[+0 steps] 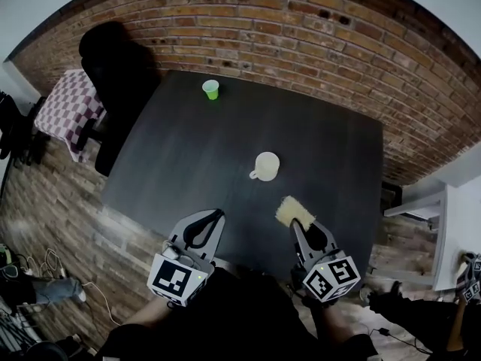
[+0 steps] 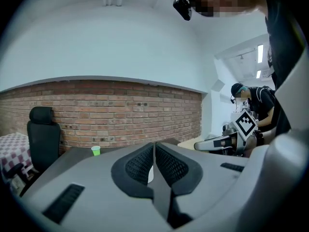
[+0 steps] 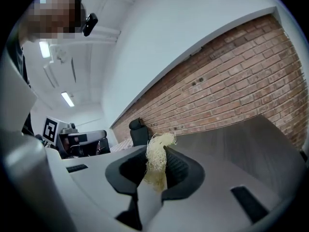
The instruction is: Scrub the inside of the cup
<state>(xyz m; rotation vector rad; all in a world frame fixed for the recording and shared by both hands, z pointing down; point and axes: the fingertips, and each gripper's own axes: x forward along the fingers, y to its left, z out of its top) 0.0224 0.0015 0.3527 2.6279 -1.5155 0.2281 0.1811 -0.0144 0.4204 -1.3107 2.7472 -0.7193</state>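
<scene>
A white handled cup (image 1: 265,165) stands upright near the middle of the dark table (image 1: 188,149). My right gripper (image 1: 295,224) is over the table's near edge, short of the cup, shut on a pale yellow fibrous scrubber (image 1: 294,211). The right gripper view shows the scrubber (image 3: 157,161) pinched between the jaws and sticking out past the gripper (image 3: 155,151). My left gripper (image 1: 218,215) hovers at the near edge to the left, shut with nothing in it. In the left gripper view a white sliver of the cup (image 2: 150,173) shows behind the closed gripper (image 2: 154,147).
A small green cup (image 1: 211,89) stands at the table's far edge, also visible as the green cup (image 2: 95,150). A black office chair (image 1: 113,66) is at the far left corner, before a brick wall (image 1: 301,28). A checkered cloth (image 1: 68,107) lies left of the table.
</scene>
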